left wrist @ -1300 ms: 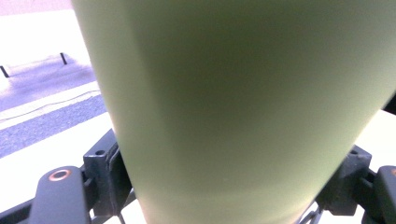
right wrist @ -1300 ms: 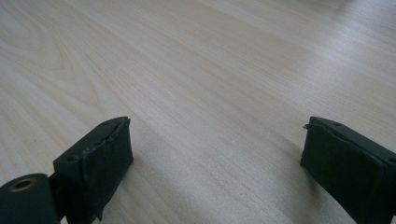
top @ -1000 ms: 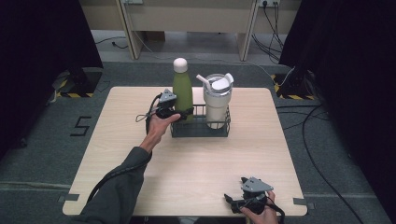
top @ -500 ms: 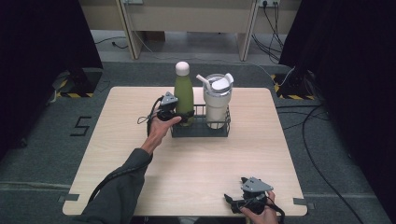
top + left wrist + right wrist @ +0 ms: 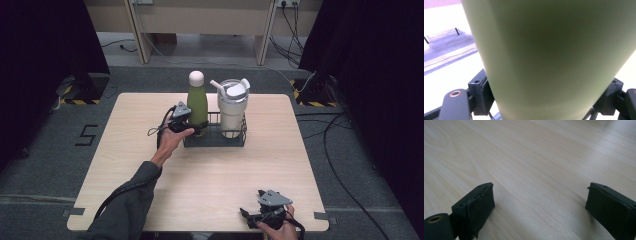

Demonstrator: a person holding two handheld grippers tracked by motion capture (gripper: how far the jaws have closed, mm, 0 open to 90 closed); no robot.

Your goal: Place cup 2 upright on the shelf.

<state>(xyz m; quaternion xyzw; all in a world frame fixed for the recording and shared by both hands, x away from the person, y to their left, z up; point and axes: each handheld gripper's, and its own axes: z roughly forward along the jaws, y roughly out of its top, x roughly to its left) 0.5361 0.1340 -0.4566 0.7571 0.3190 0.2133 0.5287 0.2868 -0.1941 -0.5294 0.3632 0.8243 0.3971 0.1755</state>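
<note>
A green bottle [image 5: 198, 102] with a white cap stands upright in the left end of a black wire rack [image 5: 215, 141], beside a white tumbler [image 5: 233, 107] with a straw. My left gripper [image 5: 194, 128] is shut on the bottle's lower body. In the left gripper view the bottle [image 5: 549, 55] fills the space between the pads [image 5: 480, 95], and the jaws have just eased open a little. My right gripper [image 5: 251, 217] rests at the table's near edge, open over bare wood [image 5: 540, 205]; its jaws have just been opening slightly with nothing between them.
The wooden table [image 5: 140, 170] stands on grey carpet, with dark curtains at both sides. Cables lie on the floor at the right and behind. The rack sits at the table's far middle.
The green bottle has sunk a little lower into the rack with the left gripper on it. The right hand has stayed in place.
</note>
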